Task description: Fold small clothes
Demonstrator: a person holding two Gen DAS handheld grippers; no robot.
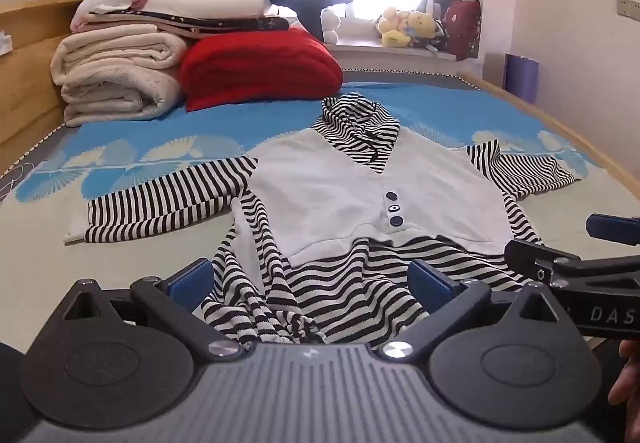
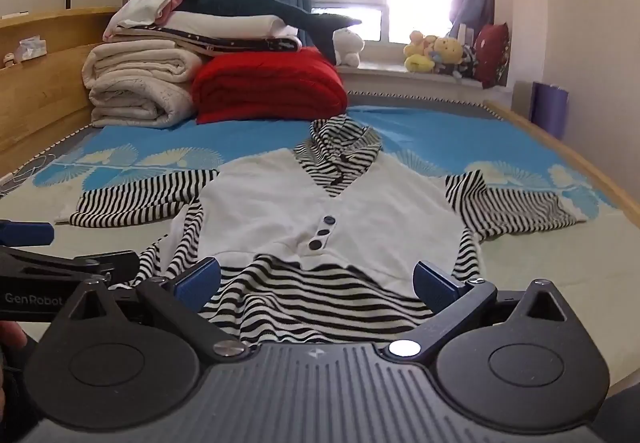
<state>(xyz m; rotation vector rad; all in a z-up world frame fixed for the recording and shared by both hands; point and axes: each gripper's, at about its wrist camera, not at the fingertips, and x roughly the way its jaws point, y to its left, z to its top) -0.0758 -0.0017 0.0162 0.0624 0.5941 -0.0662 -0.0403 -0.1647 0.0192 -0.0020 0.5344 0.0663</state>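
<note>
A small hooded top (image 1: pixel 332 187) (image 2: pixel 320 199) lies face up on the bed, with a white vest front, three dark buttons, and black-and-white striped hood, sleeves and hem. Both sleeves spread sideways. My left gripper (image 1: pixel 312 279) stands open over the rumpled left part of the striped hem, its blue pads apart and pressing nothing. My right gripper (image 2: pixel 318 279) is open too, over the right part of the hem. Each gripper shows at the edge of the other's view: the right gripper (image 1: pixel 568 247) and the left gripper (image 2: pixel 60 247).
The bed has a blue sheet with fan patterns (image 1: pixel 192 135) and wooden side rails. Folded white quilts (image 1: pixel 116 83), a red blanket (image 1: pixel 260 71) and stacked clothes sit at the far left. Plush toys (image 1: pixel 408 27) line the windowsill.
</note>
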